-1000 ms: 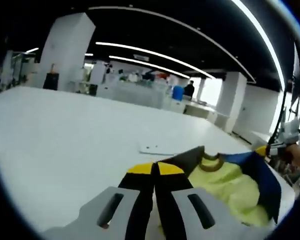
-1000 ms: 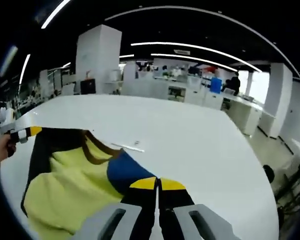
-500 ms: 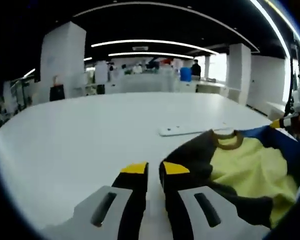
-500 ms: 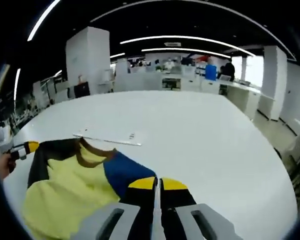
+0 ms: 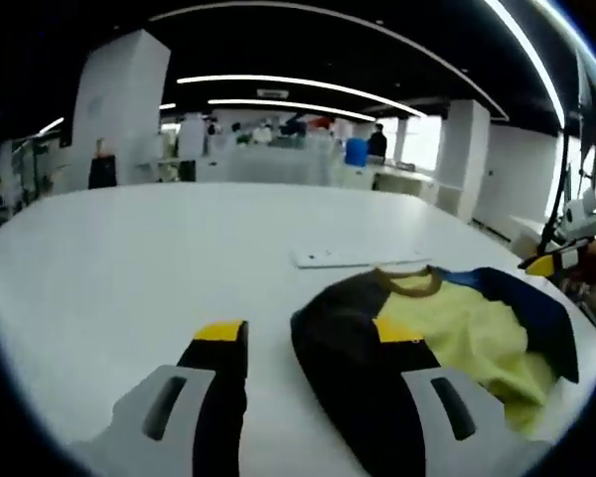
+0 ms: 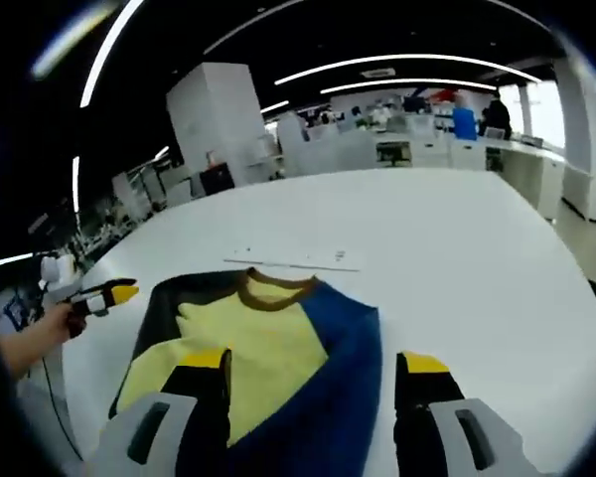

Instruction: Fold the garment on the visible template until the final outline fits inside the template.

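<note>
**Garment lying flat on the table, both grippers spread wide above it**

The white table [image 5: 129,258] takes up most of both views, its far edge running out toward an open office hall with white pillars and strip lights overhead.

On the near part of the table lies the garment [image 6: 268,338], a top with a yellow body, a brown collar, one black sleeve and one blue sleeve. It is spread on the surface with the collar pointing away from the person. In the left gripper view the black side of the garment [image 5: 417,338] is nearest the camera; in the right gripper view the blue side is nearest.

Just beyond the collar, a thin white strip [image 6: 293,260] lies flat on the table; the same strip [image 5: 353,256] appears in the left gripper view. Whether it is the template cannot be told.

The left gripper [image 5: 308,333] is held low over the table, its yellow-tipped jaws wide apart, with nothing between them; the right-hand jaw sits over the black sleeve. The right gripper [image 6: 316,360] is likewise spread wide and straddles the lower part of the garment, clamping nothing.

At the left edge of the right gripper view a hand [image 6: 40,333] holds the other gripper level, off the garment's black side.
</note>
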`<state>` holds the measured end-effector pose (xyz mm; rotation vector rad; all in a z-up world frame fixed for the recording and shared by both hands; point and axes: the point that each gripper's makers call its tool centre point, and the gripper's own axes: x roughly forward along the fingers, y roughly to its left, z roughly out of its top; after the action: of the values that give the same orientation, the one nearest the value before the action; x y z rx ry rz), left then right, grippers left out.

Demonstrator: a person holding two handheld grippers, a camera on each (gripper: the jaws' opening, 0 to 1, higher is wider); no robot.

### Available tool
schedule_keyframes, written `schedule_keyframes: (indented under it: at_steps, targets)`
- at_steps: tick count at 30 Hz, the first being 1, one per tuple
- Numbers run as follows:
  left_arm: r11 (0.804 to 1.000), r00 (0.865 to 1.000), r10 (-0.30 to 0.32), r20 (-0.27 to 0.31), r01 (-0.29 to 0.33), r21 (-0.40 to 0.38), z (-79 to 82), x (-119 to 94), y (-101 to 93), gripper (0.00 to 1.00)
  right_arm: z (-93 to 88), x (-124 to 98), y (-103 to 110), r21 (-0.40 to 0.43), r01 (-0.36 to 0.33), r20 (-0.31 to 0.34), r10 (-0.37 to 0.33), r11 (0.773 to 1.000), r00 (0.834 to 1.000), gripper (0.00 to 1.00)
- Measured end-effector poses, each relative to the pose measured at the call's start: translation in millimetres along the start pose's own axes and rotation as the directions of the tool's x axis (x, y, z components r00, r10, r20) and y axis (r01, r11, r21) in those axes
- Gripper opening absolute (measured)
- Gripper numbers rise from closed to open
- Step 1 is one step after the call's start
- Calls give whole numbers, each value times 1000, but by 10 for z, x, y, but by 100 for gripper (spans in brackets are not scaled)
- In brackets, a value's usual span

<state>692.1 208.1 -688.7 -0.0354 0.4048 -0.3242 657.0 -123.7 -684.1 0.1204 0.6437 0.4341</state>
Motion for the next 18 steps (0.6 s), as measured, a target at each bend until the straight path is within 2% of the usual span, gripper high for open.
schedule_keyframes:
  at_steps: [2, 6, 10, 18]
  targets:
    - [999, 999, -25, -23, 26, 20, -55, -85, -94, 51, -34, -86, 92, -3, -21, -5, 21, 1000, 1000, 69]
    - [998, 998, -55, -21, 55, 32, -89, -232, -218, 56, -121, -234, 249, -51, -48, -27, 47, 998, 999, 70]
    - [993, 996, -82, -42, 85, 78, -146, -389, -347, 57, -205, -373, 396, -79, -66, -41, 63, 995, 997, 69]
    - [984, 986, -135, -99, 145, 107, -346, -680, -690, 58, -432, -584, 671, -146, -87, -61, 78, 985, 995, 66]
